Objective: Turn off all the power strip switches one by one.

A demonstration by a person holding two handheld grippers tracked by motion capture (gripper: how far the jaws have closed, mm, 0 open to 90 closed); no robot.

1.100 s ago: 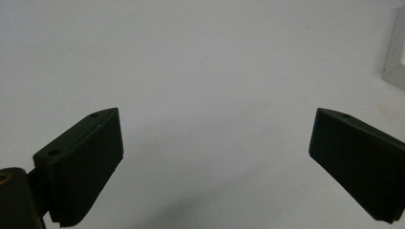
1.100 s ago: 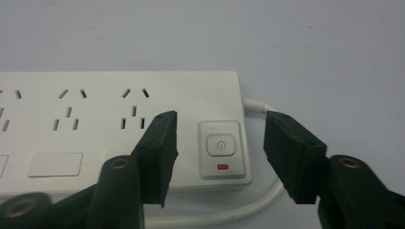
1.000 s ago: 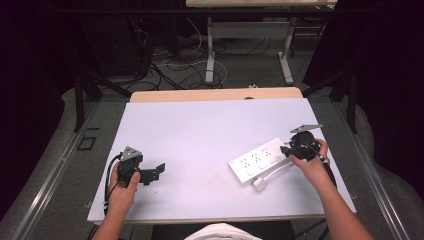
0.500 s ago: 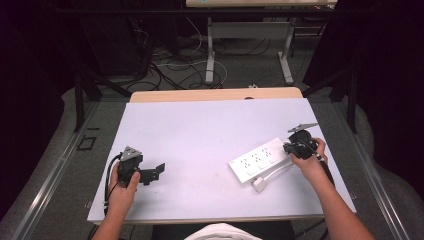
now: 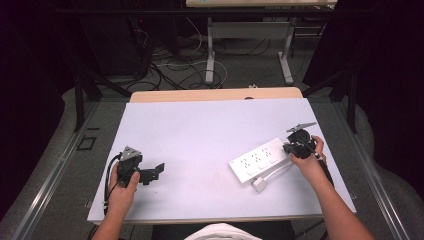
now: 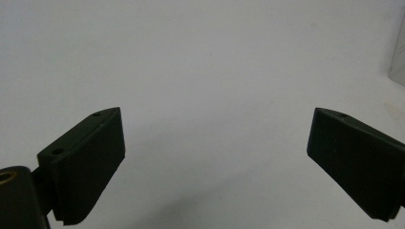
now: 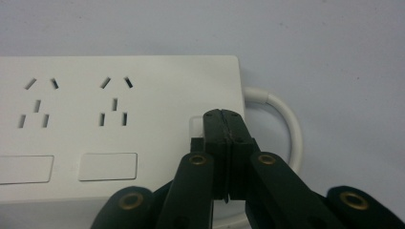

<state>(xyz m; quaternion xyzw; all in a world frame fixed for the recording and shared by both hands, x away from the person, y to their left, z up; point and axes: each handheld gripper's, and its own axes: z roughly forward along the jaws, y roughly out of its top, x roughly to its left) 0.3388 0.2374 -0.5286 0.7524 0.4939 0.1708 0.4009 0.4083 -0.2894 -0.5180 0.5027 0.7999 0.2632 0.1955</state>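
While my right tongs sit clenched, jaw against jaw with nothing caught between them, their tips rest over the end of the power strip, right at a small raised square beside the last socket group. Their jaws have just been closing, and they meet on no object. Seen from the right gripper view, the strip spreads to nine o'clock of the tips, showing two socket groups and two blank rectangles below them, and its white cord loops out of the end toward three o'clock.

From the high view I read the strip lying askew on the counter at about four o'clock of its middle, long axis running from eight to two. Its cord curls back along the near side to a white plug at the strip's six o'clock.

My left tongs lie released, jaws wide apart, resting on bare counter at about eight o'clock, well apart from the strip.
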